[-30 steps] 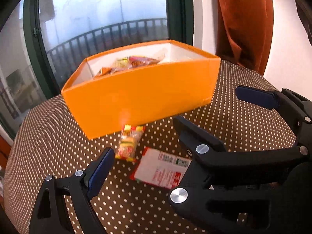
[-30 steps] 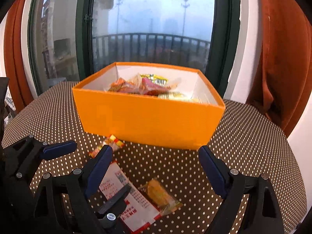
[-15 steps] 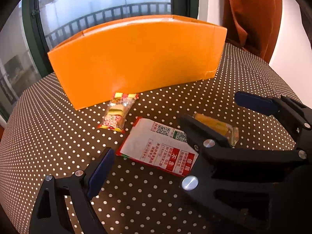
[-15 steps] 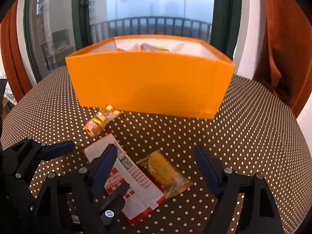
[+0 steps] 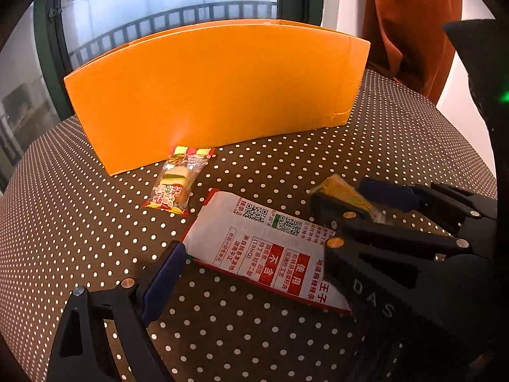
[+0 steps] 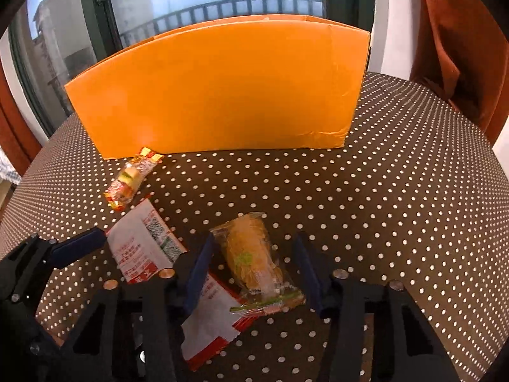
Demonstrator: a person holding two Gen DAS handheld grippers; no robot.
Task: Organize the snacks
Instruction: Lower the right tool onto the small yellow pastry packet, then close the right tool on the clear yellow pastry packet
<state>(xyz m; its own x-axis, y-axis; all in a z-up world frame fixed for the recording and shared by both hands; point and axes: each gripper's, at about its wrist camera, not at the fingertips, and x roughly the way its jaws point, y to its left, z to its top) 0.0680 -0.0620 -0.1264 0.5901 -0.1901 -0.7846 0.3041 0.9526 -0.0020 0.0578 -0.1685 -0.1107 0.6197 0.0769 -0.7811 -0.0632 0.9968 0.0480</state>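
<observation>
An orange box (image 5: 216, 92) stands on the dotted table; it also shows in the right wrist view (image 6: 219, 92). Three snacks lie in front of it: a small colourful candy pack (image 5: 173, 184) (image 6: 130, 180), a flat white and red packet (image 5: 267, 248) (image 6: 143, 245), and a clear-wrapped yellow snack (image 6: 254, 258) (image 5: 346, 195). My right gripper (image 6: 254, 270) is open, low over the table, its fingers on either side of the yellow snack. My left gripper (image 5: 251, 248) is open, straddling the white and red packet. The box's contents are hidden.
The round table (image 6: 397, 197) has a brown cloth with white dots. A window with a balcony railing (image 5: 178, 16) is behind the box. An orange curtain (image 6: 461, 47) hangs at the right.
Both grippers have dropped lower and come closer to the table. The right gripper now has the yellow snack between its fingers. The box's inside has gone out of sight.
</observation>
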